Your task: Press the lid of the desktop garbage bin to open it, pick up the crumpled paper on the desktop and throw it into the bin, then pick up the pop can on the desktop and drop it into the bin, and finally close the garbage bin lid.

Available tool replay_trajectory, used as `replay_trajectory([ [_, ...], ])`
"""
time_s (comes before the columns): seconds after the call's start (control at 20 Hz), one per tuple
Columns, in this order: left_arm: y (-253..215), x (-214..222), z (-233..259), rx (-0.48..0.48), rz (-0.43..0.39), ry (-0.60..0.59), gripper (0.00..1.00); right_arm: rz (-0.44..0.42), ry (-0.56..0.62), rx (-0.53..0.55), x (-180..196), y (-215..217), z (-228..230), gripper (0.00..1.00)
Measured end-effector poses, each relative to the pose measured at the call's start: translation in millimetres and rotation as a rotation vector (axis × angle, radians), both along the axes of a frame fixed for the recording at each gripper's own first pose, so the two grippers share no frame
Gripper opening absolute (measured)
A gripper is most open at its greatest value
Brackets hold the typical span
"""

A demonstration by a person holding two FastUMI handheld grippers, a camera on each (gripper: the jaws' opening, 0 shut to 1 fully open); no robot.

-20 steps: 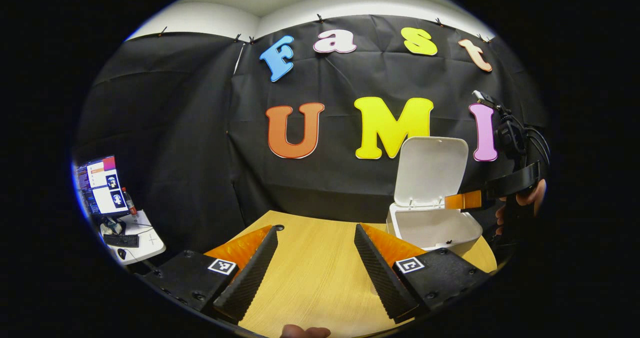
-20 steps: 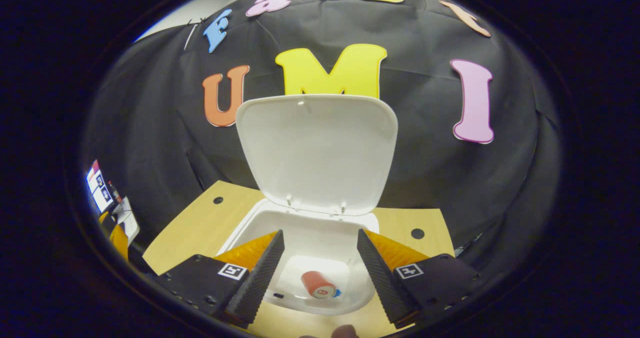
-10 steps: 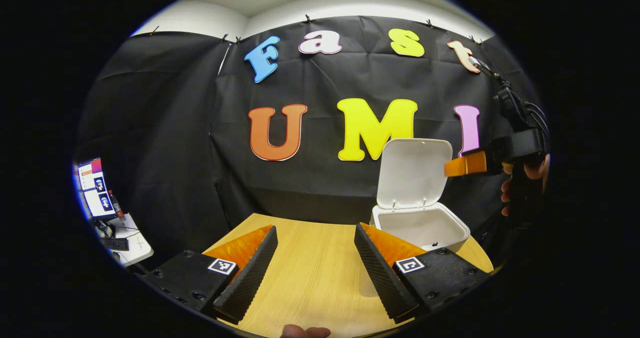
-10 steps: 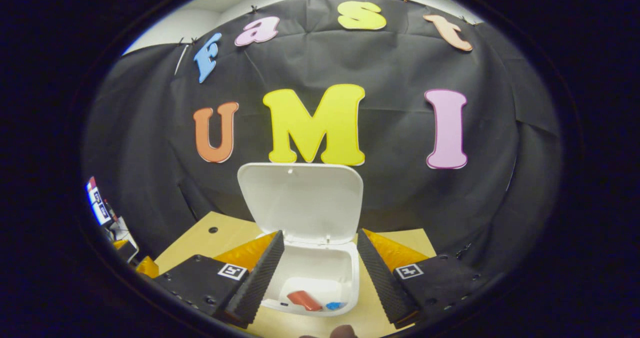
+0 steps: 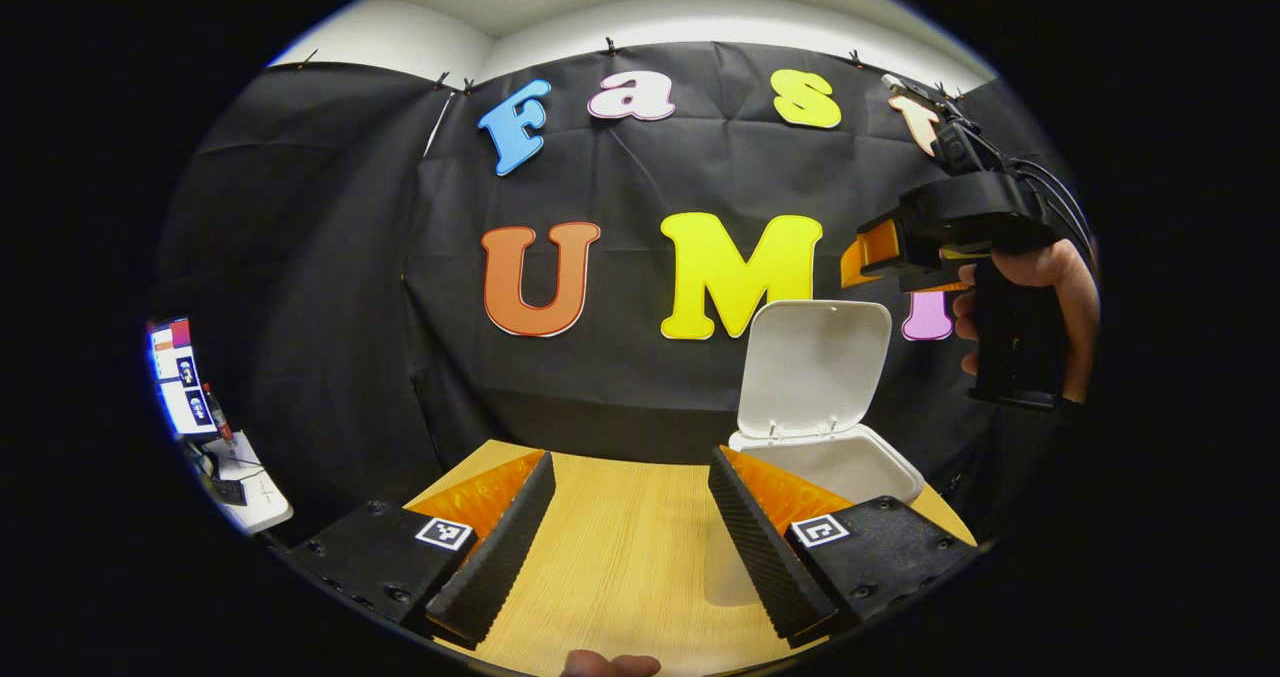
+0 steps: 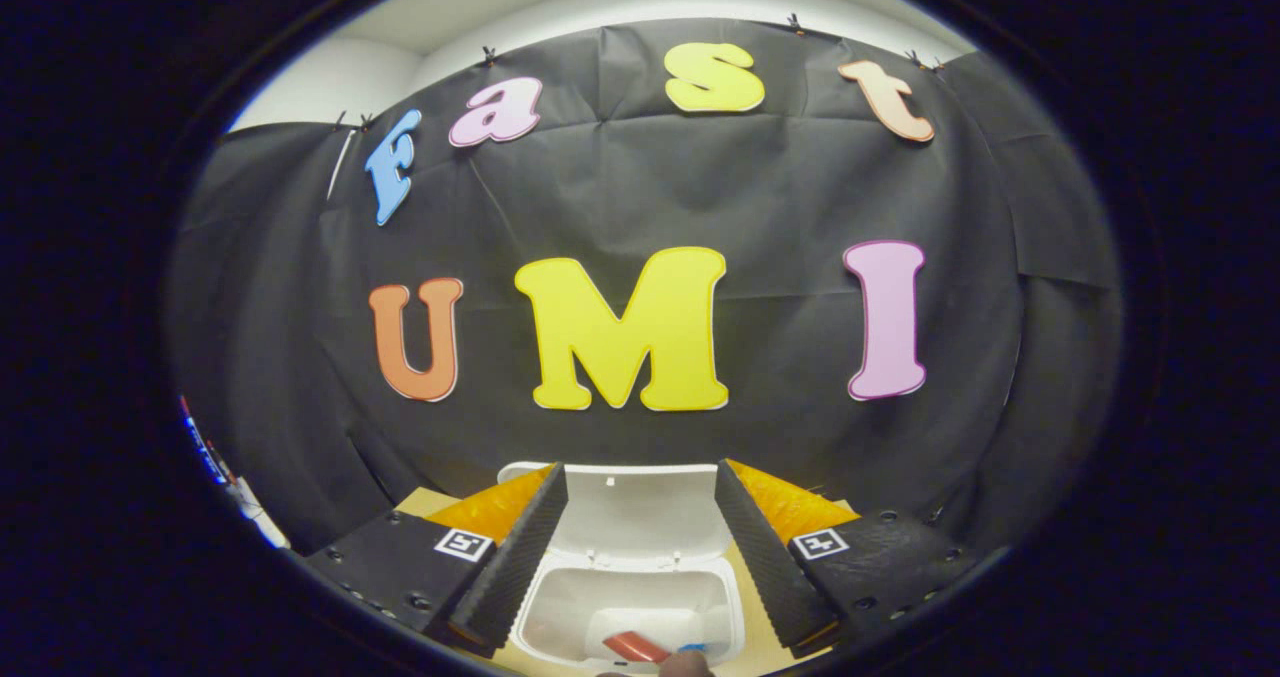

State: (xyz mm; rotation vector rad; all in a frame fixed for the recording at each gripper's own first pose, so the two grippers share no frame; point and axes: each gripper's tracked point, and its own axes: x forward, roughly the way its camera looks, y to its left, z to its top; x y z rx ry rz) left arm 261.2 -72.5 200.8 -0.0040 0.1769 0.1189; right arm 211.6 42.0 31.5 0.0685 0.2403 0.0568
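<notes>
The white bin point(image 5: 868, 474) stands on the wooden table point(image 5: 620, 557) at the right, its lid point(image 5: 815, 362) upright and open. My left gripper point(image 5: 630, 457) hovers open over bare tabletop, left of the bin. A hand holds my right gripper point(image 5: 862, 255) high above the lid's top edge. In the right gripper view, my right gripper point(image 6: 640, 467) is open and empty, looking down on the lid point(image 6: 640, 509) and into the bin point(image 6: 560, 612). The red pop can point(image 6: 635, 645) lies on the bin's floor against a pale lump too small to identify.
A white side desk point(image 5: 250, 492) with a lit monitor point(image 5: 175, 377) sits far left, beyond the table. The black cloth wall rises close behind the bin. The table's right edge curves just past the bin.
My right gripper has risen from just over the bin's mouth to above the lid, staying open. The can stays in the bin. My left gripper has barely shifted.
</notes>
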Motion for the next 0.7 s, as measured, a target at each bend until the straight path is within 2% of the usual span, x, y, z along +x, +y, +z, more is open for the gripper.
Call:
replay_trajectory([
  [0.35, 21.9, 10.4, -2.1, -0.009, 0.055, 0.017, 0.99, -0.003, 0.015, -0.035, 48.5, 18.0, -10.6, 0.92],
  [0.7, 22.2, 15.8, -7.3, -0.014, 0.055, 0.028, 1.0, -0.014, 0.071, -0.022, 57.0, 17.1, -29.8, 0.93],
])
